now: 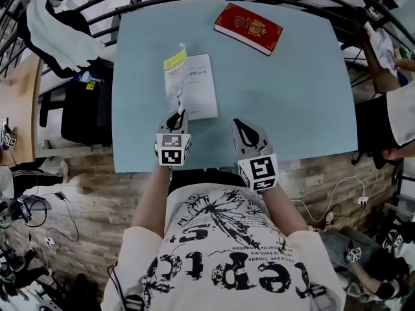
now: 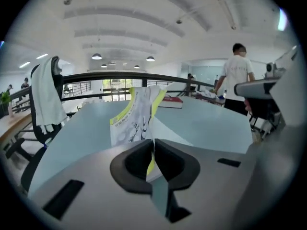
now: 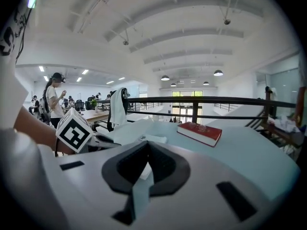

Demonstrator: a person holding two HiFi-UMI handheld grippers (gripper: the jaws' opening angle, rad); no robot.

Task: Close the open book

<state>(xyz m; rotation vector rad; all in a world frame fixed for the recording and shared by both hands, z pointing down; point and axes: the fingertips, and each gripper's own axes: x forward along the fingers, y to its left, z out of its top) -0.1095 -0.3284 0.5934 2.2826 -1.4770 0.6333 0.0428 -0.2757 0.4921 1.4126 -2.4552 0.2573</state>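
Left tongs pinch the near edge of the cover of the white paperback book with a yellow-green band. The cover stands upright above the pages. The book lies on the pale blue tabletop, left of centre. Right tongs are pressed together, empty, just beside the book. A red hardcover book lies at the far edge, well apart.

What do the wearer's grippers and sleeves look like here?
Both the left gripper and right gripper have pale grey bodies, black curved pads and a white cube with black square markers. The person wears a short-sleeved white T-shirt with black print.
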